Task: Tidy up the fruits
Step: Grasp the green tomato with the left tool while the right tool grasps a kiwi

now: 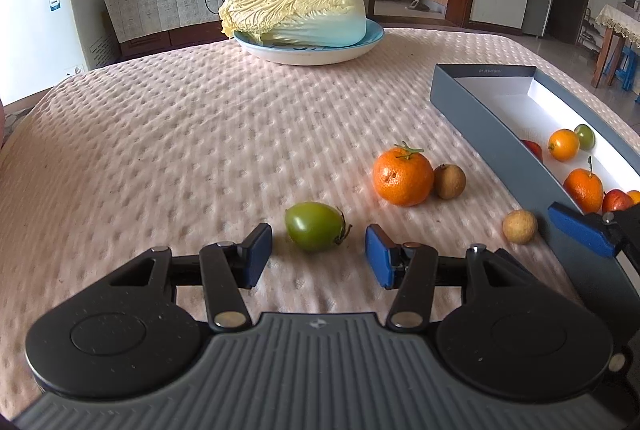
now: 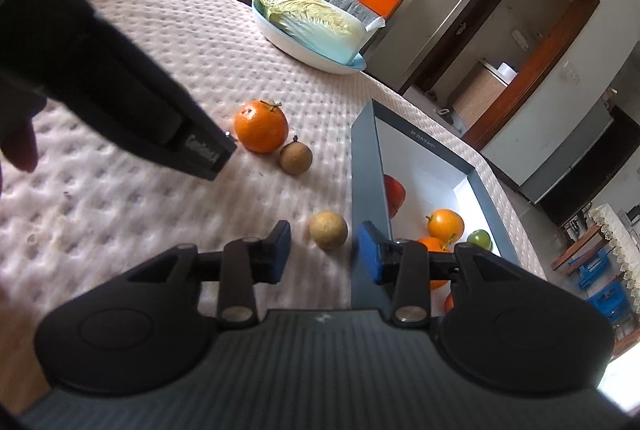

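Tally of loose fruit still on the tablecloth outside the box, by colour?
Green: 1, green tomato
Orange: 1, tangerine
Brown: 2, near longan, far longan
Total: 4

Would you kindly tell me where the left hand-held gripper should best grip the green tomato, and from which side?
Grip the green tomato across its rounded middle, coming straight on from the near side. It lies on its side, stem pointing right, so the left hand-held gripper, already open, probably should close slightly behind the stem end.
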Demonstrator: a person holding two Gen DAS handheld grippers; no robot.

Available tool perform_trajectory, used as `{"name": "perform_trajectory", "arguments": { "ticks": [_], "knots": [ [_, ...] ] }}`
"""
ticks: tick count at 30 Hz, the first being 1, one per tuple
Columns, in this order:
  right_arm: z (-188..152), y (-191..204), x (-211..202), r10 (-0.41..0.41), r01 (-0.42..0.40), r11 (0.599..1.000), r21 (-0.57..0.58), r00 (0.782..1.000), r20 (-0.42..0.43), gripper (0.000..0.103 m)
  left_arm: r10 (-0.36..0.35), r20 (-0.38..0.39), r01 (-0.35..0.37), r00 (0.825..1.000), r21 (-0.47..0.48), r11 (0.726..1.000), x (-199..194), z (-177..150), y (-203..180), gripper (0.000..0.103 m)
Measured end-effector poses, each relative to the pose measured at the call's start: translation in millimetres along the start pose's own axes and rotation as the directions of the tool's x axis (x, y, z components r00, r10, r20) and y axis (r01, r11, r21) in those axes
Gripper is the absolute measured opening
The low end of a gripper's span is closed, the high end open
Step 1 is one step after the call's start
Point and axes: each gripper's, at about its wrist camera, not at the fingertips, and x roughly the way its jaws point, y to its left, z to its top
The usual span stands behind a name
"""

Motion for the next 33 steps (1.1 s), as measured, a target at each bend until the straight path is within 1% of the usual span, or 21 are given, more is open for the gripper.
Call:
{"name": "perform_trajectory", "arguments": {
  "ticks": [4,5,6,7,9,11,13,15,17,18,21,22,24,27,29,30,31,33],
  "knots": [
    [5.9,-0.2,6.9,0.008,-0.009,0.999,-0.053,1.0,-0.008,0.039,-0.006,0.006,0.006,1.0,-0.005,1.0,2.1,1.3,1.7,0.058],
    [7.4,-2.0,8.3,0.019,-0.02,0.999,-0.045,1.0,-0.014,0.038,-0.005,0.008,0.006,1.0,-0.004,1.0,3.1,2.0,1.7,0.058],
    [9.8,-6.6,10.8,0.04,-0.04,0.999,-0.022,0.999,-0.025,0.034,-0.005,0.01,0.005,1.0,-0.002,1.0,4.2,2.7,1.3,0.058],
    [11.5,-11.6,12.8,0.063,-0.063,0.998,0.004,0.997,-0.039,0.025,-0.006,0.012,0.006,1.0,0.001,1.0,5.2,3.4,0.8,0.058],
    [12.4,-19.1,16.3,0.099,-0.098,0.995,0.029,0.993,-0.057,0.025,-0.007,0.014,0.007,1.0,0.008,1.0,6.7,4.3,-0.4,0.058],
    [10.8,-19.3,13.9,0.107,-0.107,0.994,0.012,0.993,-0.058,0.025,-0.009,0.016,0.009,1.0,0.011,1.0,7.5,4.7,-0.5,0.058],
    [8.7,-21.4,10.4,0.121,-0.12,0.993,0.022,0.991,-0.049,0.025,-0.009,0.016,0.009,1.0,0.009,1.0,8.4,5.5,-0.4,0.058],
    [6.3,-26.2,5.9,0.139,-0.138,0.989,0.045,0.99,-0.037,0.025,-0.009,0.017,0.009,1.0,0.006,1.0,8.8,6.0,-1.0,0.056],
    [4.0,-30.4,-1.6,0.155,-0.154,0.986,0.059,0.988,-0.02,0.025,-0.01,0.02,0.01,1.0,0.01,1.0,8.4,6.0,-2.5,0.05],
    [3.6,-33.0,-6.1,0.172,-0.171,0.983,0.073,0.985,-0.012,0.025,-0.008,0.022,0.007,1.0,0.014,1.0,8.2,5.9,-3.2,0.046],
    [0.9,-43.8,-17.7,0.237,-0.236,0.963,0.133,0.971,0.006,0.025,-0.006,0.027,0.005,1.0,0.011,1.0,7.7,5.4,-1.6,0.038],
    [0.0,-48.5,-19.3,0.26,-0.258,0.953,0.159,0.965,0.009,0.025,-0.007,0.026,0.007,1.0,0.003,1.0,7.4,5.2,-0.6,0.037],
    [-2.5,-59.4,-24.2,0.324,-0.324,0.919,0.226,0.945,0.037,0.025,-0.011,0.025,0.011,1.0,-0.006,1.0,6.4,4.8,0.7,0.037],
    [-6.3,-70.9,-34.8,0.372,-0.382,0.883,0.273,0.924,0.089,0.025,-0.016,0.026,0.016,1.0,-0.011,1.0,4.5,3.2,2.1,0.038],
    [-9.4,-76.5,-41.6,0.377,-0.395,0.874,0.283,0.919,0.116,0.025,-0.019,0.026,0.019,0.999,-0.011,1.0,3.7,2.2,2.8,0.039],
    [-10.3,-79.0,-43.3,0.382,-0.401,0.869,0.29,0.916,0.121,0.025,-0.023,0.025,0.023,0.999,-0.008,1.0,3.5,1.6,2.5,0.043],
    [-11.4,-82.6,-44.5,0.389,-0.408,0.862,0.301,0.913,0.122,0.025,-0.028,0.025,0.028,0.999,-0.002,1.0,3.5,1.0,1.6,0.049],
    [-14.5,-88.2,-45.3,0.402,-0.418,0.844,0.336,0.908,0.122,0.025,-0.029,0.025,0.029,0.999,0.017,0.999,3.9,-0.3,-2.2,0.057]
  ]
}}
